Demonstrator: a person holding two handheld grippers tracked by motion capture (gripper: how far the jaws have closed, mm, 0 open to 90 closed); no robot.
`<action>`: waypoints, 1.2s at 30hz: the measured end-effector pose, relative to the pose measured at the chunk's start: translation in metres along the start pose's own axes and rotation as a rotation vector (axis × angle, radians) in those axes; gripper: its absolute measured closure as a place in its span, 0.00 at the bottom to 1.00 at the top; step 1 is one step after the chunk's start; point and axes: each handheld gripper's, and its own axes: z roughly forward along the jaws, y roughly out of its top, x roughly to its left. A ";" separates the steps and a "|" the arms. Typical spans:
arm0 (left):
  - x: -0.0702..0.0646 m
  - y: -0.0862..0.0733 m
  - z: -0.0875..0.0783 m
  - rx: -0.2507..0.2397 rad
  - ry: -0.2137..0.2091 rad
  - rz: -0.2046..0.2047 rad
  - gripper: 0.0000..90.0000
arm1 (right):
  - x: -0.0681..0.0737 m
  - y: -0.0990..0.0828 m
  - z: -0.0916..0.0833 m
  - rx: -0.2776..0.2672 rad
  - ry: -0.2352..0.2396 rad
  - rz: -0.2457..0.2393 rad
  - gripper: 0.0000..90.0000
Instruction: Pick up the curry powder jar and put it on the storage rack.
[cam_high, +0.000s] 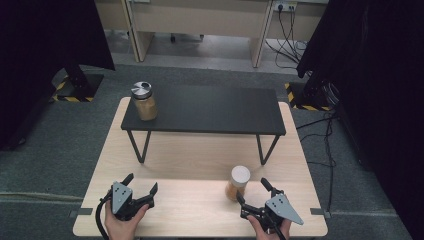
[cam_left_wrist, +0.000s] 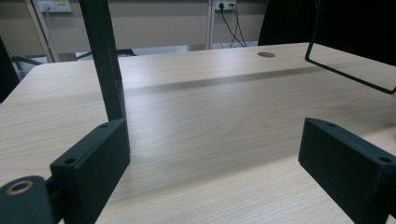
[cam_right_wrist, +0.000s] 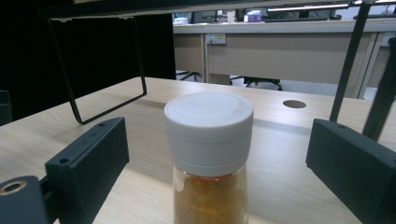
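Right tongs (cam_high: 252, 192) spread wide, held low over the near right part of the wooden desk (cam_high: 200, 155), gripping nothing. White-lidded jar (cam_high: 238, 183) of orange-brown powder standing upright on the desk just ahead of them, level with the tips and partly between; in the right gripper view the same jar (cam_right_wrist: 208, 154) centred in the gap, clear daylight on both sides, neither pad touching.

Left tongs (cam_high: 142, 184) also spread open and empty, low over the near left part of the desk, well apart from the right pair and the jar. Bare wood between their jaws in the left gripper view, one black shelf leg (cam_left_wrist: 105, 60) just beyond the left jaw.

Black shelf (cam_high: 202, 111) on thin legs across the desk, farther ahead of both tongs. Silver-lidded jar (cam_high: 143, 101) upright at its left end, well ahead of the left tongs.
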 end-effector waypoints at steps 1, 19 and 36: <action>0.000 0.000 0.000 0.000 0.001 0.000 0.09 | 0.000 0.000 0.003 0.003 0.002 0.000 0.07; -0.001 0.001 -0.001 -0.007 -0.005 0.002 0.09 | 0.001 -0.002 0.034 0.008 -0.001 -0.005 0.08; 0.000 0.000 0.000 0.000 -0.001 0.003 0.09 | -0.001 -0.009 0.044 0.003 0.006 -0.042 0.34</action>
